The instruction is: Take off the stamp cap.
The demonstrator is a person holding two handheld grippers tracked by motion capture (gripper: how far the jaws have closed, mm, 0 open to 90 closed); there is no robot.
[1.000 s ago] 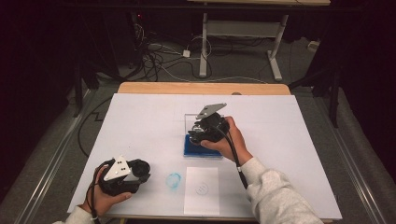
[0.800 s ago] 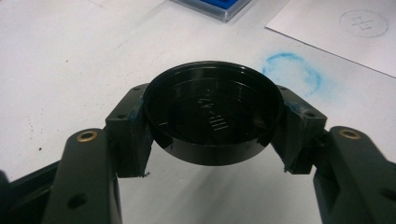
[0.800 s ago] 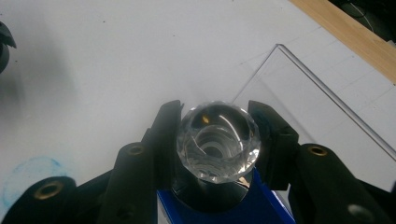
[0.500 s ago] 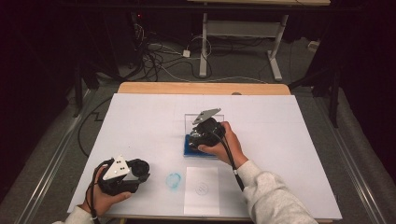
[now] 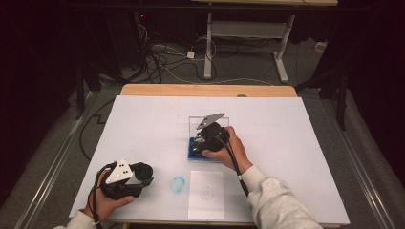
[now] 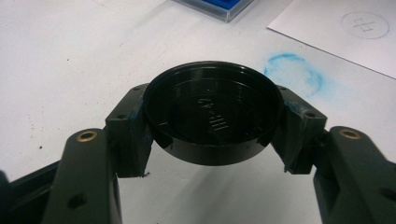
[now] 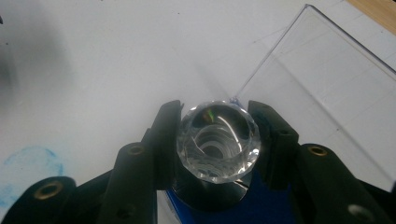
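Two grippers are at work over the white worktop [image 5: 143, 124], and each pinches one thing. The left gripper [image 6: 212, 135], held low near the worktop's front left corner, has its jaws pressed on the sides of a round black cap [image 6: 212, 119]; raised lettering on the cap's face is too faint to read. From the high view that cap is only a dark lump at the gripper's [image 5: 128, 179] front end.

The right gripper [image 7: 217, 140], near the middle of the worktop, is clamped on a clear faceted knob [image 7: 218, 142], which tops a dark round body [image 7: 205, 193] whose lower part is cut off by the frame; what the whole piece is I cannot tell. It sits over the one blue ink pad [image 7: 261, 207], whose clear lid [image 7: 327, 107] stands open behind it. In the high view the hand and right gripper [image 5: 207, 138] hide most of the blue ink pad [image 5: 192, 151], so whether the piece touches the blue surface cannot be made out.

One smudged blue ring [image 5: 177, 184] marks the worktop between the two hands. Just right of it lies one white sheet of paper [image 5: 206, 194] with a faint printed circle [image 5: 206, 192]; the marks inside it are too small to read.
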